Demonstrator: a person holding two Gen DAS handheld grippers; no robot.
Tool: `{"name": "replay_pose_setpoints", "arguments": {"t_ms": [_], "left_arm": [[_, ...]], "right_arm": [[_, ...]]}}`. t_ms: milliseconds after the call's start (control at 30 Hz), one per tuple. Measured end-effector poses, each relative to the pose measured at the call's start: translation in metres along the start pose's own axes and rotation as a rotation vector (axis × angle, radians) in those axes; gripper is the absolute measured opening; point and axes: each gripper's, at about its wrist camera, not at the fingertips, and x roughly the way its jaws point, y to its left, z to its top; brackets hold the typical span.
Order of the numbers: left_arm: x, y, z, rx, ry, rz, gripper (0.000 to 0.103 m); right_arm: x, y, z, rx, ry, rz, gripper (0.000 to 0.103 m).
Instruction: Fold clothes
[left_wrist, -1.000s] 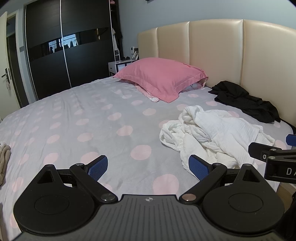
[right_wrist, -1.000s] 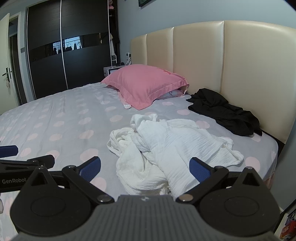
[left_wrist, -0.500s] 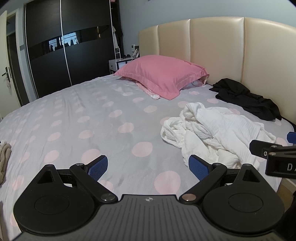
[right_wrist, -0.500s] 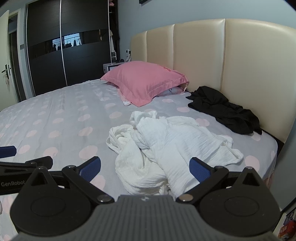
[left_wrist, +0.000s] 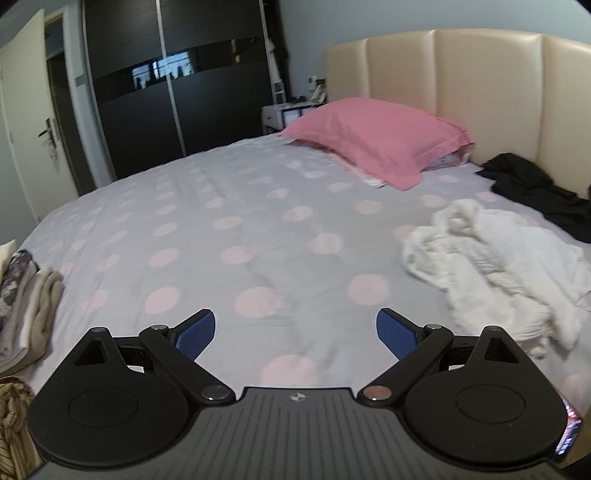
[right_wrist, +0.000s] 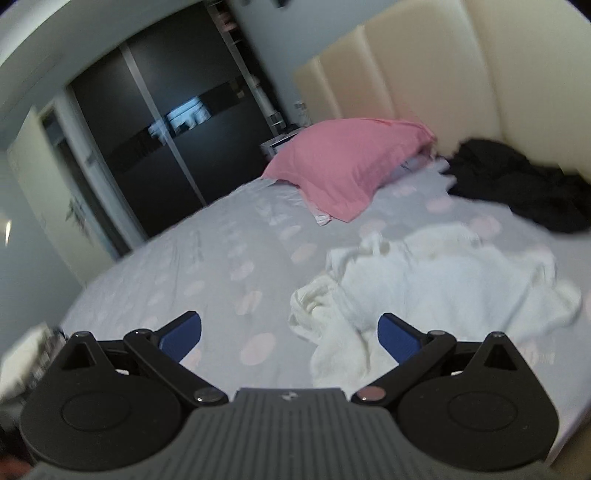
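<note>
1. Grey bed sheet (left_wrist: 258, 206) with pink dots covers the big bed, and a cream headboard (left_wrist: 480, 92) stands at the far end.
2. A pink pillow (left_wrist: 373, 140) lies near the headboard.
3. A dark wardrobe (left_wrist: 177, 96) fills the far wall, beside a pale door (left_wrist: 26, 122).
4. The white garment (left_wrist: 495, 266) lies crumpled in a heap on the right side of the bed.
5. A black garment (left_wrist: 535, 188) lies bunched behind it, close to the headboard, apart from the white one.
6. Some folded clothes (left_wrist: 26, 306) sit in a pile at the left edge of the bed.
7. The left tool (left_wrist: 295, 334) hangs over bare sheet with its blue pads wide apart and nothing between them. The white garment is off to its right.
8. The right tool (right_wrist: 290, 332) is tilted and its view is blurry. Its pads are wide apart too, and it holds nothing.
9. In the right view, the near edge of the white garment (right_wrist: 406, 291) shows between the pads, and the right pad (right_wrist: 397, 338) shows in front of the cloth. Whether it touches cannot be told.
</note>
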Motion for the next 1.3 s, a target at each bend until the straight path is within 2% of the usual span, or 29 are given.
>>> {"name": "replay_pose_setpoints", "arguments": {"t_ms": [300,500,600,633,667,733,833,867,1000,1067,1300], "left_arm": [[0.022,0.077,-0.02,-0.025,0.091,0.097,0.096],[0.037,0.116,-0.051,0.01,0.182,0.18,0.096],[0.042,0.13,-0.063,-0.03,0.22,0.196,0.096],[0.044,0.134,-0.065,-0.053,0.23,0.197,0.096],[0.046,0.137,-0.066,-0.073,0.236,0.191,0.096],[0.049,0.139,-0.068,-0.091,0.246,0.175,0.096],[0.051,0.138,-0.071,-0.08,0.249,0.162,0.096],[0.052,0.138,-0.072,-0.078,0.249,0.158,0.096],[0.052,0.136,-0.074,-0.08,0.247,0.15,0.096],[0.051,0.135,-0.075,-0.074,0.244,0.151,0.096],[0.042,0.129,-0.067,-0.06,0.224,0.146,0.096]], "right_arm": [[0.065,-0.019,0.031,-0.217,0.113,-0.117,0.102],[0.123,-0.045,0.022,-0.168,0.266,-0.127,0.102],[0.139,-0.047,0.016,-0.212,0.29,-0.164,0.101],[0.144,-0.047,0.015,-0.23,0.295,-0.18,0.094],[0.149,-0.048,0.013,-0.249,0.301,-0.195,0.081],[0.15,-0.051,0.013,-0.235,0.298,-0.203,0.065],[0.147,-0.059,0.016,-0.187,0.285,-0.204,0.055],[0.147,-0.061,0.017,-0.171,0.281,-0.205,0.04],[0.143,-0.071,0.021,-0.108,0.264,-0.206,0.011],[0.141,-0.076,0.022,-0.076,0.255,-0.207,0.005],[0.11,-0.033,0.05,-0.15,0.166,-0.106,0.004]]}}
